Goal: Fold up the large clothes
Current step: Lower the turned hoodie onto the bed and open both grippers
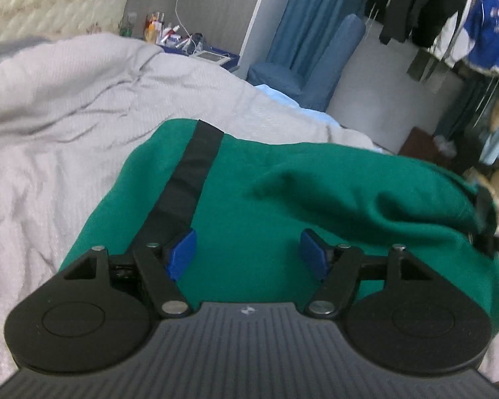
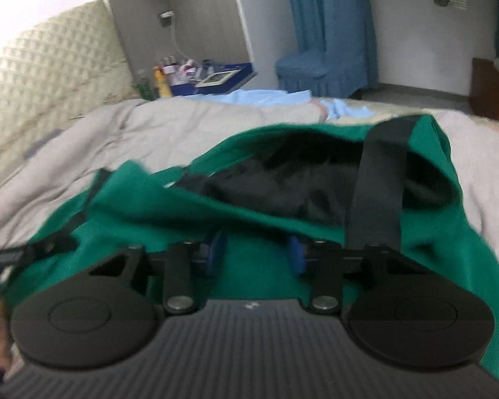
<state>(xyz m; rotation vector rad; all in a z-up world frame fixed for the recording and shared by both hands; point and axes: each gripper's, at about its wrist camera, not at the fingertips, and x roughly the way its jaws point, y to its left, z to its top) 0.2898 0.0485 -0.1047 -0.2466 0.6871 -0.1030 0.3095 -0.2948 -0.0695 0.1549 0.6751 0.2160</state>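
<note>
— Where's the garment (image 1: 282, 206)?

— Green with black stripes, rumpled on the grey quilt (image 1: 66, 116), its black lining (image 2: 282, 186) showing through the opening.

— The tongs?

— Left gripper (image 1: 248, 254) released, jaws apart above green cloth. Right gripper (image 2: 256, 254) partly parted over it; blur hides whether it's pinching.

— Any containers?

— A blue tray (image 2: 216, 78) beyond the bed, bottles (image 2: 161, 81) beside it.
</note>
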